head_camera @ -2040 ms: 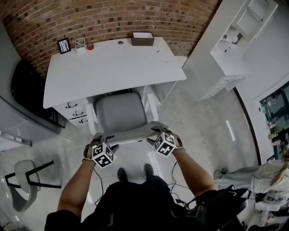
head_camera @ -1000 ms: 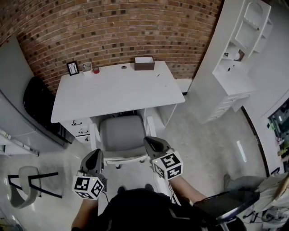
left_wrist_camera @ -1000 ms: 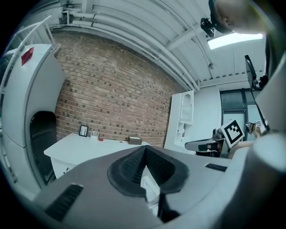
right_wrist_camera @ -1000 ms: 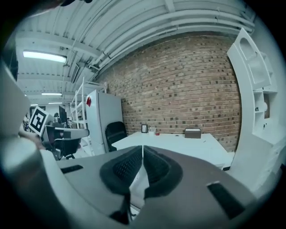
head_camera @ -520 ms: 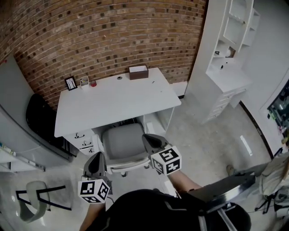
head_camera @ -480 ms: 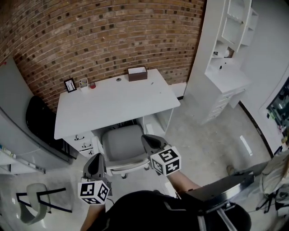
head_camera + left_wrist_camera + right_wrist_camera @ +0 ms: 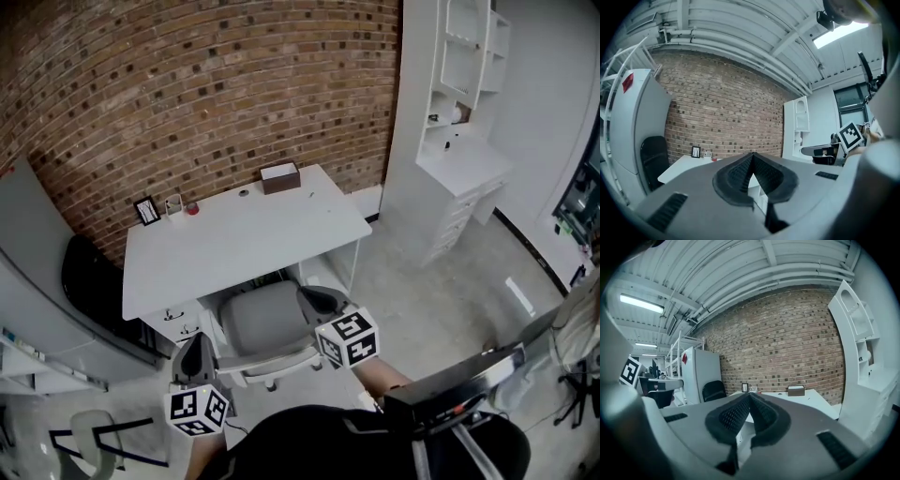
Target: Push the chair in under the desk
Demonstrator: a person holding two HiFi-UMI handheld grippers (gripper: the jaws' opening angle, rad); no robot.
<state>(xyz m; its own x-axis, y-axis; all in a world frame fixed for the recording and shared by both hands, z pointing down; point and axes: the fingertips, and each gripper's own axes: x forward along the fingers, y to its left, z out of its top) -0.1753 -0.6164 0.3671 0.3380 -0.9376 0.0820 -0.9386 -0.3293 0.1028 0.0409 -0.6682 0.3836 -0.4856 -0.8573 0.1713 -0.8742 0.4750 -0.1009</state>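
A white desk [image 7: 246, 242] stands against a red brick wall [image 7: 187, 94] at the centre of the head view. The grey chair [image 7: 266, 323] sits at the desk's front edge, its seat partly under the top. At the back of the desk are a brown box [image 7: 279, 177], a small picture frame [image 7: 147, 210] and a red object [image 7: 191, 208]. A tall white shelving unit [image 7: 459, 103] fills the upper right, above a pale speckled floor [image 7: 441, 281]. A black chair [image 7: 89, 281] stands at the left. In the lower centre, the left gripper [image 7: 196, 341] and right gripper [image 7: 315, 297] each have their fingers pressed together with nothing between them.
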